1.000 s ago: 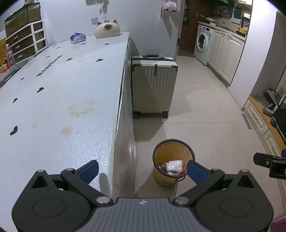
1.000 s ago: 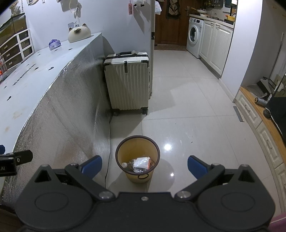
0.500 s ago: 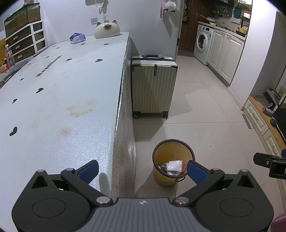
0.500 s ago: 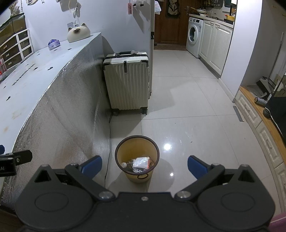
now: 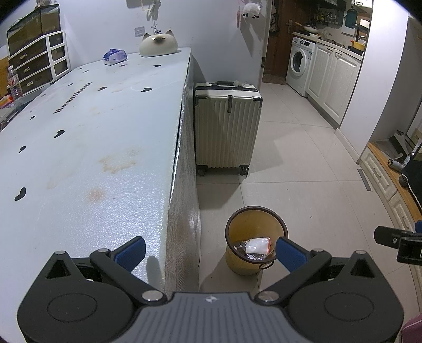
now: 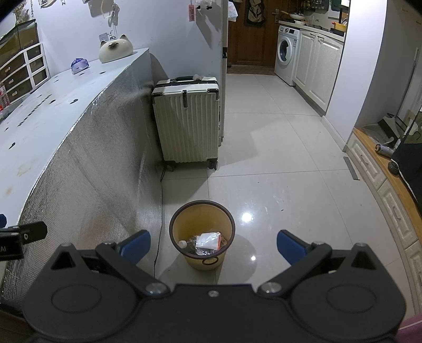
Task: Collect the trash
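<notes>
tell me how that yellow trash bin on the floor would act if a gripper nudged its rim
The yellow trash bin looks like thin plastic holding only a few wrappers, so it is probably light. On the glossy tile floor it would likely slide. Its narrower base suggests a high push could tip it.

Not much to read here tbh. Only legible bit is white "AI" on the black gripper body (image 6: 10, 244) poking in at the right-wrist view's left edge. The pink hanging wall tag (image 6: 191, 13) has print, too small to read.
</notes>
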A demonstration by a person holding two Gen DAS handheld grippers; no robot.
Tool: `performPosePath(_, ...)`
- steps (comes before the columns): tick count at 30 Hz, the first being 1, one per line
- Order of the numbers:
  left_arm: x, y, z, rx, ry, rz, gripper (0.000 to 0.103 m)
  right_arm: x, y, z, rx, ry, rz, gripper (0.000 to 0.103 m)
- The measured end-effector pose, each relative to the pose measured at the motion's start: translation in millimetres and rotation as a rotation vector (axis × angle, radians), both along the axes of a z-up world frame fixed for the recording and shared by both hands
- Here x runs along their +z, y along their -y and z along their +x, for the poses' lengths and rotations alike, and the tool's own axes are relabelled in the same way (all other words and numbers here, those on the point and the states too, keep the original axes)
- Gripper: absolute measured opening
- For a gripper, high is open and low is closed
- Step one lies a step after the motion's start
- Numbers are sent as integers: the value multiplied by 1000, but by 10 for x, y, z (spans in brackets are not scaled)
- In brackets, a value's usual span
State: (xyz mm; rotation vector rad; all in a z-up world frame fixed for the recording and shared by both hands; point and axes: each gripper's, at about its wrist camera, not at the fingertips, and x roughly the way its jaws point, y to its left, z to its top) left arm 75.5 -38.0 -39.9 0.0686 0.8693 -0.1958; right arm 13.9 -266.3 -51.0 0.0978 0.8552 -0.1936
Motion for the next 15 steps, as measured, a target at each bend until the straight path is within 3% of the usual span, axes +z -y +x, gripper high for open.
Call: performPosePath(15,25,16,9,-1,1,2,103,1,6,6,0,0,0,103)
